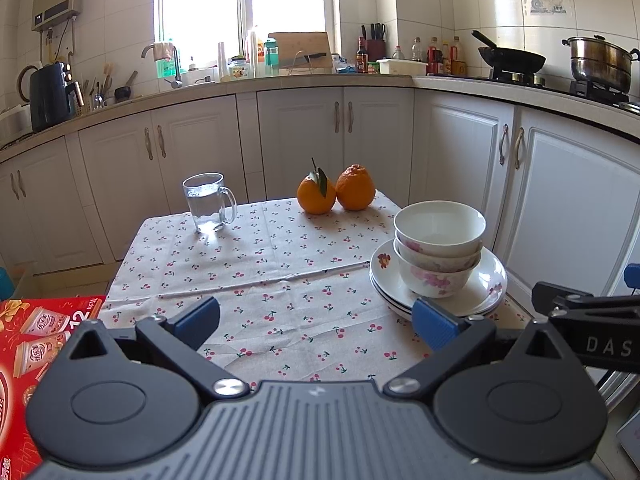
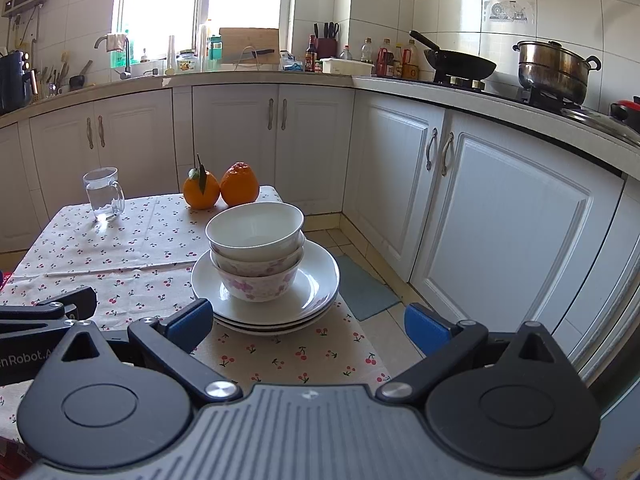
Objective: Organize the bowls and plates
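Three nested bowls [image 1: 438,252] [image 2: 256,250], white with pink flowers, stand upright on a stack of white plates [image 1: 488,288] [image 2: 320,280] near the right edge of the cherry-print table [image 1: 280,272] [image 2: 120,248]. My left gripper [image 1: 316,322] is open over the table's front, holding nothing; its right finger [image 1: 434,324] sits just in front of the plates. My right gripper [image 2: 306,326] is open too, in front of the plate stack, with its left finger [image 2: 188,322] beside the plates' rim. The right gripper's arm [image 1: 592,320] shows at the left wrist view's right edge.
A glass mug of water [image 1: 208,202] [image 2: 103,194] and two oranges [image 1: 334,190] [image 2: 220,186] stand at the table's far side. A red printed box [image 1: 36,344] lies left of the table. White cabinets [image 2: 500,220] and a tiled floor with a grey mat [image 2: 362,288] lie beyond.
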Motion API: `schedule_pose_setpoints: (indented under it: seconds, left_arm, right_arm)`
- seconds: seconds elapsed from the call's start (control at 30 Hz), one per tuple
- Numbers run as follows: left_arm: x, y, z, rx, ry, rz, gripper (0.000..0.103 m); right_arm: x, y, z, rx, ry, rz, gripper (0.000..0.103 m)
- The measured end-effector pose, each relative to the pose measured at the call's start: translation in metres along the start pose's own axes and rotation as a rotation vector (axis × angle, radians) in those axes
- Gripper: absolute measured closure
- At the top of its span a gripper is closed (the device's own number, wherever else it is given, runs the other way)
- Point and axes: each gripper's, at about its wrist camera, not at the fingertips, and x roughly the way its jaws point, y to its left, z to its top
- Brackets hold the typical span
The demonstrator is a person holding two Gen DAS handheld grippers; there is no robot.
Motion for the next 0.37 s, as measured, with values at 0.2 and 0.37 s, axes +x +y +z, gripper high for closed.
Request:
schedule_pose_setpoints:
  seconds: [0.2,0.37]
  left_arm:
    - [-0.0002,0.0002,-0.0002,-0.001,0.002,-0.001,0.002]
    - [-0.001,-0.0013,-0.0005,0.002,0.0,-0.001,0.001]
  right_arm:
    - [-0.0006,-0.0001,-0.0005,0.0,-0.002,-0.001,0.0]
    - [-0.002,-0.0004,-0.0013,-0.002,-0.006,-0.004,0.0]
